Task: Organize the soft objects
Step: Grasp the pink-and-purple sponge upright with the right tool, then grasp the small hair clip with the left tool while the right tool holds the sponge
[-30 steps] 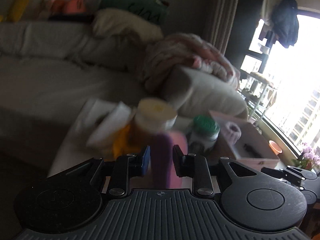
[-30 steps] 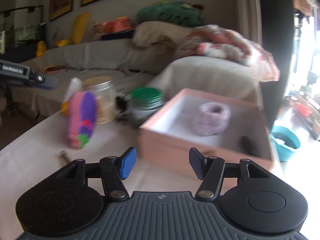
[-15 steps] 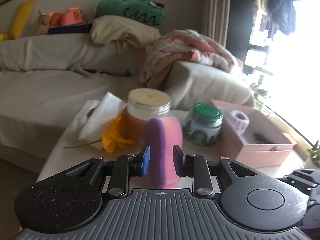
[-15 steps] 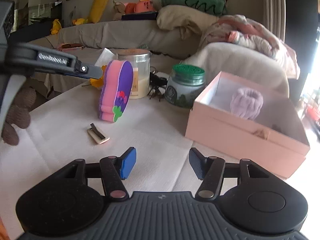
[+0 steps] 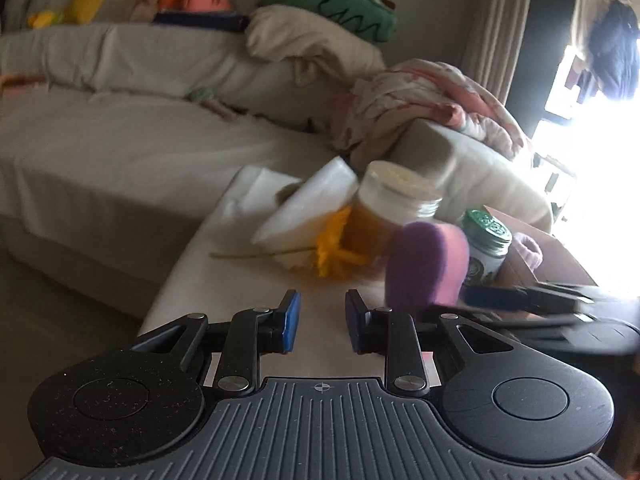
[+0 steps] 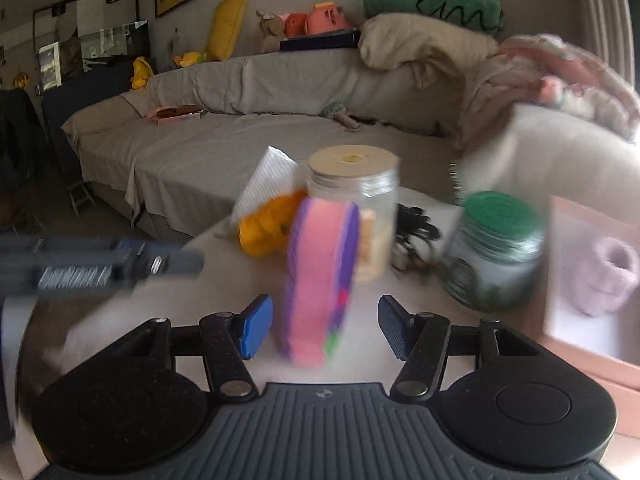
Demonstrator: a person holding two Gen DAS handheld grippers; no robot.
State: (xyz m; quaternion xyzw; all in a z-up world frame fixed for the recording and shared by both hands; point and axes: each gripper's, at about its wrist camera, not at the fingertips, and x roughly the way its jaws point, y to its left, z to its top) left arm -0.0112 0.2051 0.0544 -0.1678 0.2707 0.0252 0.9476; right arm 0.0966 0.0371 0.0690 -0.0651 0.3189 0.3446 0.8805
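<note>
Sponge (image 6: 320,276) work comes next for me: the pink and purple sponge stands on end on the table (image 6: 224,248), just in front of the tall jar (image 6: 360,200), and it sits between the spread fingers of my right claw (image 6: 326,326), which holds nothing yet. My left claw (image 5: 318,320) is let go too, its fingers apart around bare table, with the sponge off to its right, in front of the jar. To do this well I think I should squeeze slowly on the flat pink faces, low down, so the soft sponge does not tip or squash. Its long side runs up and down, and its thin edge points at my right camera. The pink box (image 6: 592,344), right of the jar, looks like its home.
</note>
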